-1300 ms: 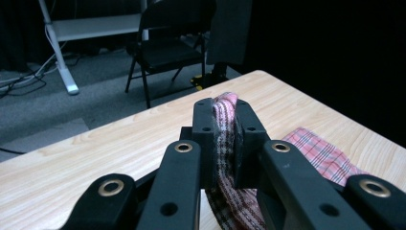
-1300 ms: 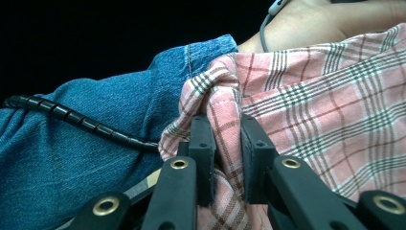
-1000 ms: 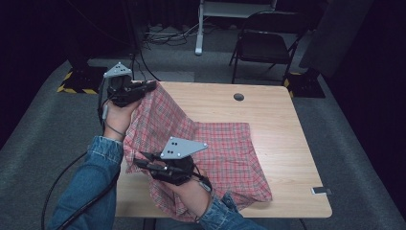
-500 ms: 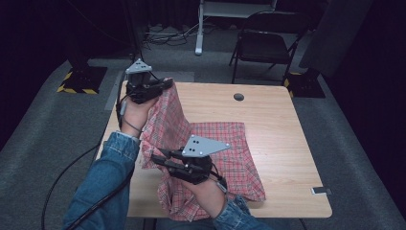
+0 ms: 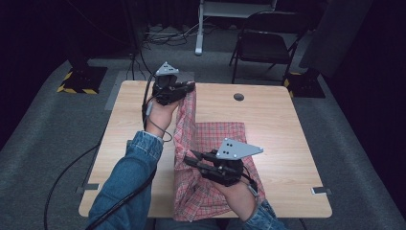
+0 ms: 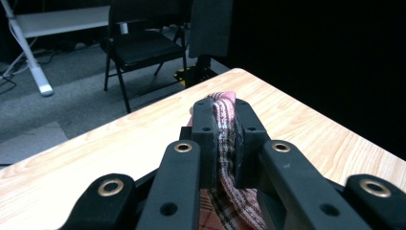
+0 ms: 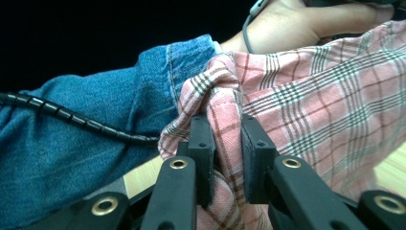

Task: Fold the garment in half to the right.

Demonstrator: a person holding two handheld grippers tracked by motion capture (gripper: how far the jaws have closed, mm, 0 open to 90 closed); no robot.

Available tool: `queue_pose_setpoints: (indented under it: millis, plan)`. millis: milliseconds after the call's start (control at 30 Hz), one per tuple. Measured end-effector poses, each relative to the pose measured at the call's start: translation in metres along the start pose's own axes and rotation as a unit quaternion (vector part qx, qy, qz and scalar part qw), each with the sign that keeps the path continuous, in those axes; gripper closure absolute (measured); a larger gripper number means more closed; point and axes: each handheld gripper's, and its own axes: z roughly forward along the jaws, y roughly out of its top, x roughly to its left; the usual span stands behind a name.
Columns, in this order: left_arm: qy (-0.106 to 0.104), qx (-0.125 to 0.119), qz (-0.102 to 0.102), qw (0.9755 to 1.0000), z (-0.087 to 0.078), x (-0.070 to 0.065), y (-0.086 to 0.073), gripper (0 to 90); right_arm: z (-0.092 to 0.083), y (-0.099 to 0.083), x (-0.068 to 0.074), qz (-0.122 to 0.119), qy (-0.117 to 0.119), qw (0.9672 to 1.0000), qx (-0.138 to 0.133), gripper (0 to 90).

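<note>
My left gripper is clamped nearly closed on a bunched edge of the red plaid cloth, lifted near the far edge of the worktop, left of centre; the left hand reaches forward, its denim sleeve crossing the near left part. From there the cloth runs back to my right gripper, likewise pinched tight on a fold near the near edge. The right hand holds it level, pointing left. The rest of the cloth lies flat mid-worktop.
</note>
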Motion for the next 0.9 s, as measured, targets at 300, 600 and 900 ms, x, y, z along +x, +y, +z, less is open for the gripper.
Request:
queue_pose_setpoints:
  millis: [300, 600, 900]
  plan:
    - [-0.014, 0.006, 0.003, 0.9999, 0.019, -0.011, -0.001, 82.2, -0.026, -0.011, -0.01, 0.0, -0.017, 0.9998, 0.007, 77.7]
    - [-0.03, 0.012, -0.004, 0.9995, 0.034, -0.015, -0.006, 82.2, -0.045, -0.021, -0.018, 0.005, -0.037, 0.9991, 0.018, 77.6]
    - [-0.038, 0.02, 0.002, 0.9991, 0.047, -0.026, -0.005, 82.1, -0.069, -0.031, -0.027, 0.015, -0.06, 0.9979, 0.018, 77.6]
